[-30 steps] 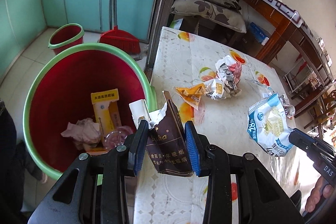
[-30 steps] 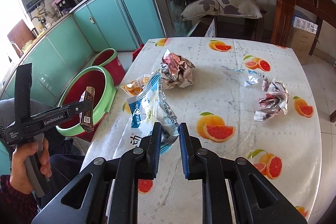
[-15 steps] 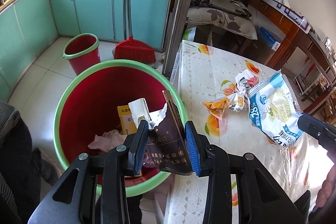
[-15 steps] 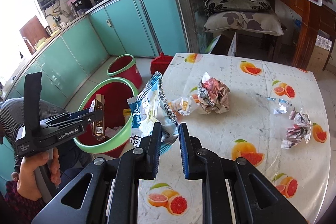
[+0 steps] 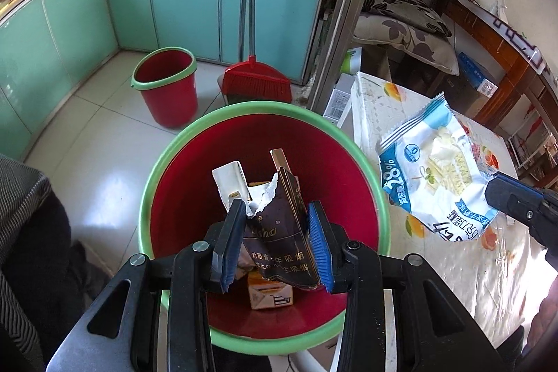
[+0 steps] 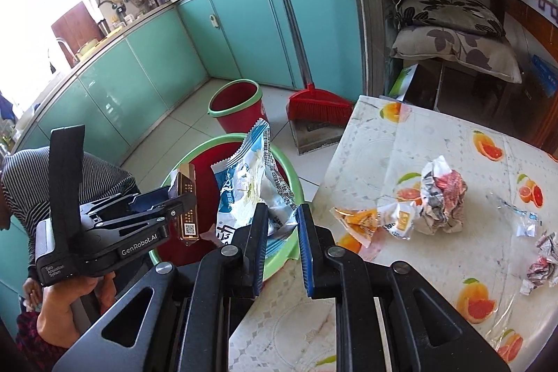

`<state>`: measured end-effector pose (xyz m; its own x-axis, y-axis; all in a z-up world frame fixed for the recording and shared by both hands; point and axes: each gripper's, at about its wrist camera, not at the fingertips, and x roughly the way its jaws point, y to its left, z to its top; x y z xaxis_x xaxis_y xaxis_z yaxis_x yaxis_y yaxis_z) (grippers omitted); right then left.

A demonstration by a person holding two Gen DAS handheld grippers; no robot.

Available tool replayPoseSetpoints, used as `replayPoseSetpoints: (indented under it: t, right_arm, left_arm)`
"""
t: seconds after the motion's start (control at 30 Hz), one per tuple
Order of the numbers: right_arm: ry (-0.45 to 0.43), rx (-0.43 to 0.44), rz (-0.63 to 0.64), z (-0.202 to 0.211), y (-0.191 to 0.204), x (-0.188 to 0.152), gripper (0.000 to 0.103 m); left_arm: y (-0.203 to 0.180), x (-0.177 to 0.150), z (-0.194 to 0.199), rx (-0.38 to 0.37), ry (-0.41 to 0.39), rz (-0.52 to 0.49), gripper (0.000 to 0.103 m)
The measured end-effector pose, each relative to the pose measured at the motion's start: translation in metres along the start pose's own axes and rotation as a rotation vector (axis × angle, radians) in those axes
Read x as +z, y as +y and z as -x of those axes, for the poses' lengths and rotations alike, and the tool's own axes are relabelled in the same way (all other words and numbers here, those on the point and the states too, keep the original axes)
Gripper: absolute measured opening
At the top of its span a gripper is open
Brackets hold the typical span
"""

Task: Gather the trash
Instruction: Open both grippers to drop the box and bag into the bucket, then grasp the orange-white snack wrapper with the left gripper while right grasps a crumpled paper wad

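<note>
My left gripper (image 5: 275, 246) is shut on a torn brown cigarette pack (image 5: 279, 232), held right over the big red bin with the green rim (image 5: 167, 162). The same pack (image 6: 186, 197) shows edge-on in the right wrist view, in the left gripper (image 6: 174, 208). My right gripper (image 6: 282, 239) is shut on a blue and white snack bag (image 6: 251, 187), held at the table's left edge beside the bin (image 6: 279, 260). From the left wrist view that bag (image 5: 432, 173) hangs over the table. A yellow box (image 5: 270, 297) lies inside the bin.
On the fruit-print table (image 6: 436, 250) lie a crumpled foil wrapper (image 6: 441, 197), an orange wrapper (image 6: 362, 218) and smaller scraps (image 6: 542, 260). A small red bucket (image 5: 165, 86) and a red broom (image 5: 256, 82) stand by teal cabinets. A person in a striped sleeve (image 6: 62, 183) is at left.
Both grippers swung left, away from the table. The cigarette pack now hangs over the bin's middle, and the snack bag has come to the table's edge next to the bin.
</note>
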<state>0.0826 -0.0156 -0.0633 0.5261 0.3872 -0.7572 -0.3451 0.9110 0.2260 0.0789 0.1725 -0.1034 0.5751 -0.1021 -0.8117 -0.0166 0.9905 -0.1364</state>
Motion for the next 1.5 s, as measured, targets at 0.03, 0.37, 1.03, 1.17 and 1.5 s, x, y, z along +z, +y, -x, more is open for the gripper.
replayPoseSetpoints:
  t: [0.03,0.37,1.03,1.17,1.5]
  right_arm:
    - [0.007,-0.001,0.008,-0.006,0.002,0.001,0.015]
    - [0.054,0.003,0.013,-0.045,0.011,0.006,0.015]
    - [0.062,-0.036,-0.095,-0.012,-0.043,-0.036,0.051]
    - [0.028,-0.048,-0.116,0.012,-0.058,-0.051,0.051]
    - [-0.052,-0.221,-0.147,0.078,-0.133,-0.093,0.051]
  left_arm:
    - [0.002,0.000,-0.003,0.003,0.006,0.004,0.035]
    - [0.016,-0.008,-0.027,0.010,0.057,0.055,0.039]
    - [-0.019,-0.011,-0.001,0.003,0.012,0.055,0.080]
    - [-0.044,-0.018,0.006,-0.029,0.016,0.028,0.080]
    - [-0.120,-0.029,-0.007,-0.115,0.029,-0.118,0.081]
